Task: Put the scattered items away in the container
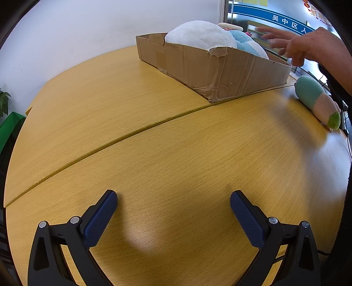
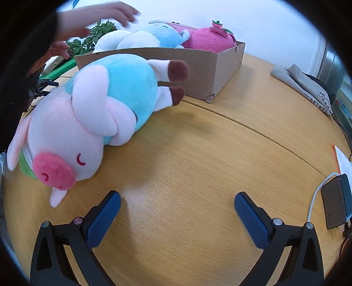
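Note:
A cardboard box stands at the back of the wooden table and holds a white plush and a blue plush. In the right wrist view the box also holds a pink plush. A pink-and-blue pig plush lies on the table in front of the box, to the left of my right gripper, which is open and empty. It also shows at the right edge of the left wrist view. My left gripper is open and empty over bare table.
A bare hand hovers over the box, also seen in the right wrist view. A charger with a white cable lies at the right table edge. A folded grey bag lies far right. A green plant stands behind the box.

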Action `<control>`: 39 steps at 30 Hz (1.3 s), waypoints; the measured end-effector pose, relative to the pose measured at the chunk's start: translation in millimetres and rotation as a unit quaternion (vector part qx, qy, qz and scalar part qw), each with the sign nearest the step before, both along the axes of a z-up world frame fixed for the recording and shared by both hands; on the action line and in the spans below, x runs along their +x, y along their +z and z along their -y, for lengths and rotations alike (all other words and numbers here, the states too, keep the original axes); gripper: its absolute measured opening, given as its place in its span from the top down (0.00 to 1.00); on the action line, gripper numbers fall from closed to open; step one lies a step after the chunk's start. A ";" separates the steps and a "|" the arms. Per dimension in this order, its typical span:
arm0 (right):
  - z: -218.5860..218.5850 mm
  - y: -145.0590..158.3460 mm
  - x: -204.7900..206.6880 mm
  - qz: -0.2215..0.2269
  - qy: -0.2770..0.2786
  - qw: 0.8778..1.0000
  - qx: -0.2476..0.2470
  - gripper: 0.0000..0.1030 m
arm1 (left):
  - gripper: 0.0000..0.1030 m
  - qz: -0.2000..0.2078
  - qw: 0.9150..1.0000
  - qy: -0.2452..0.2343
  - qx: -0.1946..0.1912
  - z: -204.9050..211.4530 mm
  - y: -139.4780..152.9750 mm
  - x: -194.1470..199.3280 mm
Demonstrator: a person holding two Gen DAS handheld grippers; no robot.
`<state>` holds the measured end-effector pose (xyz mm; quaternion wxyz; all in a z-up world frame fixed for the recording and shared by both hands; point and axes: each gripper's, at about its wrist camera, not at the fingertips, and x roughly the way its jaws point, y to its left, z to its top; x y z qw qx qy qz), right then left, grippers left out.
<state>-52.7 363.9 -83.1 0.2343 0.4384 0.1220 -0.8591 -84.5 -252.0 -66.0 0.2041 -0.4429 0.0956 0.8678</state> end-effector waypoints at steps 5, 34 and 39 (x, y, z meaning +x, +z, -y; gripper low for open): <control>0.2 -0.3 -0.2 0.000 0.000 1.000 0.000 0.00 | 0.00 0.000 1.000 0.000 0.000 0.1 0.3 -0.3; -1.9 -0.4 -0.9 0.000 0.001 1.000 0.000 0.00 | 0.00 0.000 1.000 0.000 0.001 -0.5 -1.9 -1.1; -1.3 -0.8 -0.9 0.000 0.001 1.000 0.000 0.00 | 0.00 0.000 1.000 -0.001 0.000 -0.7 -2.4 -1.4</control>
